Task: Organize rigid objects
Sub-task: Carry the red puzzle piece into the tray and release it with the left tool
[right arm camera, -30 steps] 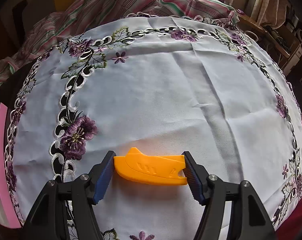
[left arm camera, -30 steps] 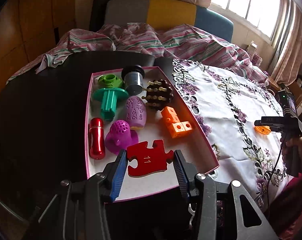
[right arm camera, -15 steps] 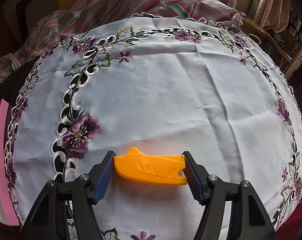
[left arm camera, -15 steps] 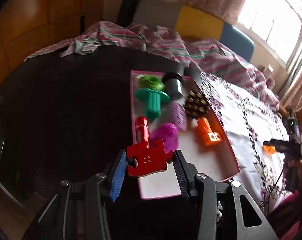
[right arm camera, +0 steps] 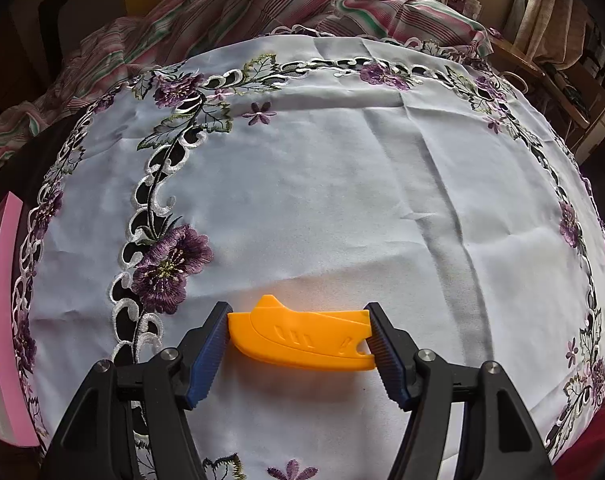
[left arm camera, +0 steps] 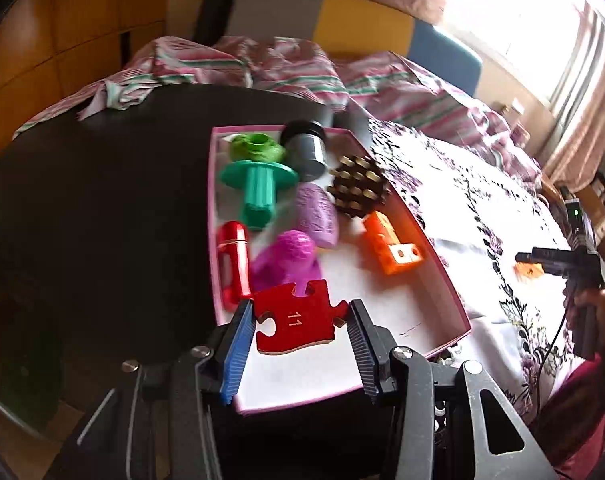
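White embroidered tablecloth (right arm camera: 342, 200) covers the table's right part; pink-rimmed tray (left arm camera: 442, 264) at left collects sorted pieces. Left tongs (left arm camera: 298, 330) clamp a flat red puzzle piece (left arm camera: 296, 322), marked 11, above the tray's near end, likely for dropping in. Right tongs (right arm camera: 298, 338) grip an orange boat-shaped piece (right arm camera: 302, 340) over the cloth.

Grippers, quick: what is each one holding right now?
Left gripper: closed on the red puzzle piece, above the pink tray.
Right gripper: closed on the orange boat-shaped piece, over the tablecloth.
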Motion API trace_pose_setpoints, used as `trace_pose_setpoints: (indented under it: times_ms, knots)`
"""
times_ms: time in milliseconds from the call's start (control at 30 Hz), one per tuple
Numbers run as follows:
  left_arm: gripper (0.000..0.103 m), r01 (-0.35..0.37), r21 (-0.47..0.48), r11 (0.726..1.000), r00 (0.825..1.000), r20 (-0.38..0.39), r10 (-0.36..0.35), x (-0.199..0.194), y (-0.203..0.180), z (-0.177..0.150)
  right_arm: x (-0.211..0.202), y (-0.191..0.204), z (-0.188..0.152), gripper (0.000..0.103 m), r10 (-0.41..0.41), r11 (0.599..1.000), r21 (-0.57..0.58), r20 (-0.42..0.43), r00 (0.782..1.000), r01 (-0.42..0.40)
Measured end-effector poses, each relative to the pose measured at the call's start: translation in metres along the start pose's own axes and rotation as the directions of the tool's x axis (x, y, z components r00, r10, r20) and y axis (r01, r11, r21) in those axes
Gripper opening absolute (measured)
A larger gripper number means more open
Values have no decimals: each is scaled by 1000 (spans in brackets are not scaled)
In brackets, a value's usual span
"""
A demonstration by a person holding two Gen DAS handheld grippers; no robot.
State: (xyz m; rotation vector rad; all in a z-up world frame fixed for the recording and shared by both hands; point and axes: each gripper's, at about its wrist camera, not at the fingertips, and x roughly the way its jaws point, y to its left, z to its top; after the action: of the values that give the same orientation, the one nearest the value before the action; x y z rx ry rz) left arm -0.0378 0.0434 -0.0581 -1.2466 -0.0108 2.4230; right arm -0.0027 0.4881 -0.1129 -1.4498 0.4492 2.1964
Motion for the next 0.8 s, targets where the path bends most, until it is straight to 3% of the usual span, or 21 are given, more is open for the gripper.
trace_pose_setpoints:
  times_ms: [167, 433, 800]
  knots:
    - [47, -6, 32, 999, 999, -36, 7, 18, -11, 2, -1, -1, 0, 68, 5, 1000, 3, 2, 1000, -5]
    - [47, -100, 129, 987, 994, -24, 103, 24, -27, -4, 0, 4, 0, 68, -2, 1000, -27, 0, 1000, 2]
    - [47, -96, 155, 983, 995, -24, 101, 30, -28, -8, 0, 5, -1, 68, -12, 999, -30, -2, 1000, 12]
